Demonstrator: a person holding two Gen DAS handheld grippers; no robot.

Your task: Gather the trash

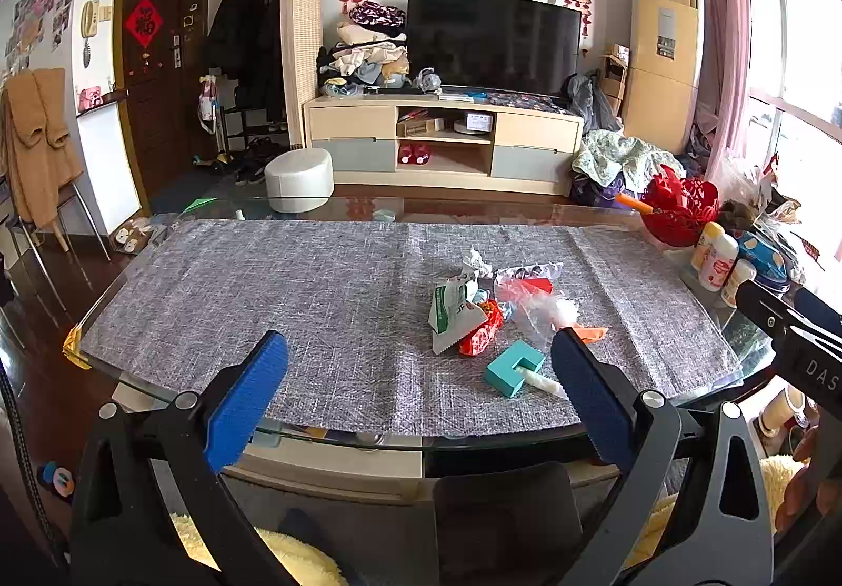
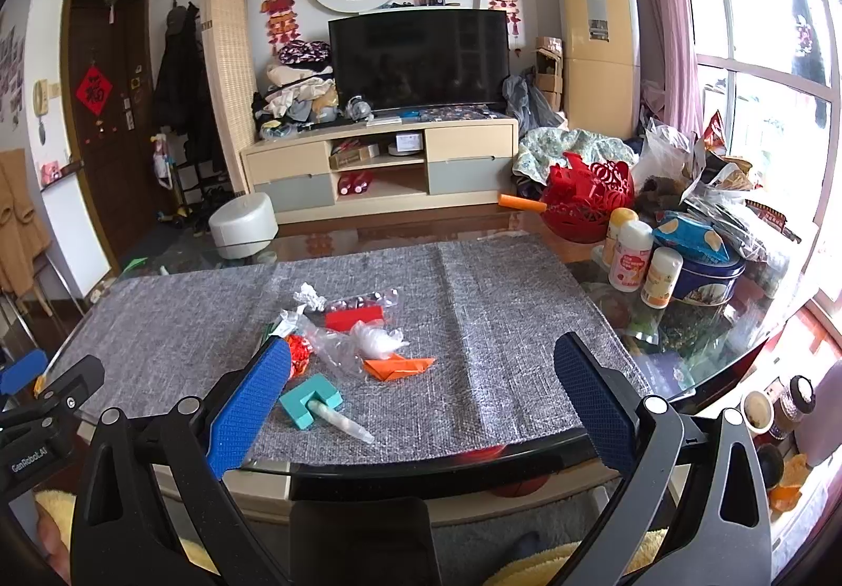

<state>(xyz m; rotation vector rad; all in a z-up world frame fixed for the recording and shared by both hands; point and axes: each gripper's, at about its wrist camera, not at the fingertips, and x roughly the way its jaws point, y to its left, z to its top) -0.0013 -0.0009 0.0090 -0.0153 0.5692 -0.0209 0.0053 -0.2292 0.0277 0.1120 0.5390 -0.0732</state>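
A pile of trash lies on the grey cloth [image 1: 316,281]: a green and white wrapper [image 1: 451,310], a red wrapper [image 1: 481,331], clear plastic bags [image 1: 547,310], crumpled foil [image 2: 311,296], a red block [image 2: 353,317], an orange folded paper [image 2: 397,367], and a teal block [image 1: 513,367] with a white paper roll [image 2: 339,420]. My left gripper [image 1: 418,352] is open and empty, near the table's front edge, its right finger beside the teal block. My right gripper [image 2: 421,367] is open and empty, its left finger just left of the pile.
At the table's right side stand white bottles [image 2: 631,260], a blue tin [image 2: 705,273], a red basket [image 2: 587,202] and plastic bags [image 2: 726,196]. The glass table edge [image 1: 421,438] curves in front. A TV cabinet [image 1: 444,139] and white stool [image 1: 299,178] stand beyond.
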